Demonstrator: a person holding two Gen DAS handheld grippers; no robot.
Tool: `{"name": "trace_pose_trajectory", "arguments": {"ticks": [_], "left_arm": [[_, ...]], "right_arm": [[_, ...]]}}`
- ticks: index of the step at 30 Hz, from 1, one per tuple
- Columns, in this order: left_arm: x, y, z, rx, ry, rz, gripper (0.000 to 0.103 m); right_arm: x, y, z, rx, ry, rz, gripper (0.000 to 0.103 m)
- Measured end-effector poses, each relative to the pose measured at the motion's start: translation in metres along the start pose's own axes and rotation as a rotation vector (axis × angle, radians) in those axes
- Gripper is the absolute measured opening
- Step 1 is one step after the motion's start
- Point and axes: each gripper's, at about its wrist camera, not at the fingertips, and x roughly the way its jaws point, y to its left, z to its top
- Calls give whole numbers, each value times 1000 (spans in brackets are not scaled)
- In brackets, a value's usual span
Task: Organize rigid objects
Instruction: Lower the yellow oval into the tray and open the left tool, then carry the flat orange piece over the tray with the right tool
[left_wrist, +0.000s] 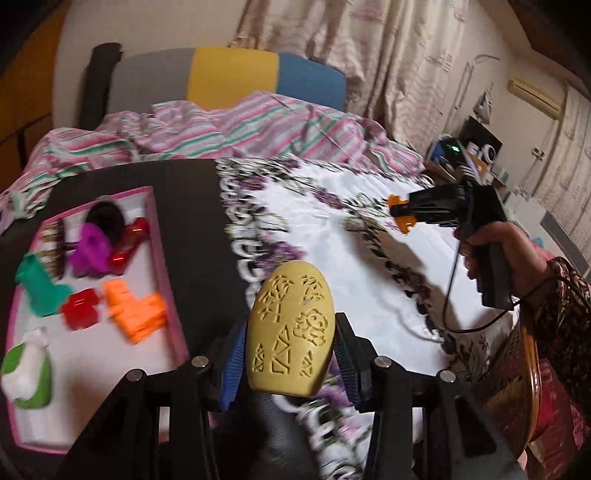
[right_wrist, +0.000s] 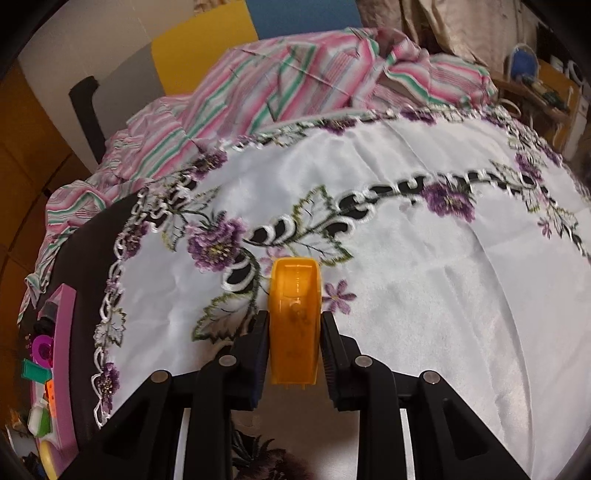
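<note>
1. Left wrist view: to the left of the fingers sits the pink tray (left_wrist: 168, 258), already crowded with a green piece (left_wrist: 40, 288), a red block (left_wrist: 79, 306), an orange piece (left_wrist: 138, 310), a magenta piece (left_wrist: 90, 251) and a white-green bottle (left_wrist: 27, 369). If the next thing is dropped from too high, I think it may knock these or bounce over the low rim.

2. Between the fingers, the left gripper (left_wrist: 288, 350) is clamped on the yellow egg (left_wrist: 291, 328), a carved oval shape. The pads touch only its lower sides, and the curved surface gives little hold. A fast swing toward the tray could make it slip forward or rotate out.

3. Right of the fingers, well apart over the white cloth (left_wrist: 351, 258), a hand (left_wrist: 502, 254) carries the right gripper (left_wrist: 400, 214). If both go to the tray together, they may collide.

4. Right wrist view: the right gripper (right_wrist: 293, 332) is clamped on the orange case (right_wrist: 293, 317), a narrow plastic thing standing up between the fingers, lifted above the cloth (right_wrist: 424, 295). The smooth sides could slide in the pads if the wrist tilts more.

5. Far left of these fingers the tray (right_wrist: 62, 332) shows only its edge, so the free space there is hard to judge.
</note>
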Motion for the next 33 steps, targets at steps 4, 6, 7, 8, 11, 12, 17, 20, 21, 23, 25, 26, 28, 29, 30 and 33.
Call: {"name": "trace_pose_trajectory", "arguments": {"ticks": [4, 6, 7, 8, 11, 12, 17, 20, 21, 23, 25, 26, 28, 29, 30, 33], "left_arm": [[-13, 24, -6, -43, -17, 42, 45], [-18, 41, -9, -84, -18, 67, 45], [-19, 46, -11, -95, -17, 78, 45], [-20, 53, -13, -109, -14, 95, 45], [-20, 78, -19, -171, 0, 142, 45], [-20, 85, -20, -187, 2, 153, 45], [-16, 112, -29, -247, 33, 214, 45], [-12, 123, -32, -261, 45, 233, 45], [-10, 125, -32, -260, 47, 242, 45], [-8, 128, -33, -263, 49, 244, 45], [-7, 130, -31, -277, 54, 247, 45], [-7, 131, -31, -284, 59, 244, 45], [-9, 131, -30, -285, 49, 248, 45], [-12, 129, -30, -282, 39, 246, 46], [-15, 128, -29, -279, 32, 241, 46], [-25, 126, -29, -283, 5, 222, 46]], "right_arm": [[-7, 17, -1, -73, -37, 6, 27], [-6, 21, -2, -90, -33, 9, 27], [-6, 24, -3, -99, -30, 6, 27], [-5, 26, -3, -113, -29, 0, 27], [-6, 30, -4, -133, -37, -6, 27], [-6, 31, -4, -137, -40, -2, 27], [-8, 34, -5, -146, -51, -1, 27], [-8, 34, -5, -147, -50, -2, 27], [-8, 34, -5, -146, -51, -6, 27], [-9, 33, -5, -143, -55, -7, 27], [-11, 33, -4, -141, -66, -5, 27], [-13, 33, -4, -140, -74, -1, 27], [-18, 34, -3, -142, -97, 12, 27], [-21, 36, -3, -147, -112, 13, 27], [-24, 37, -3, -151, -127, 15, 27], [-30, 40, -3, -160, -152, 25, 27]]}}
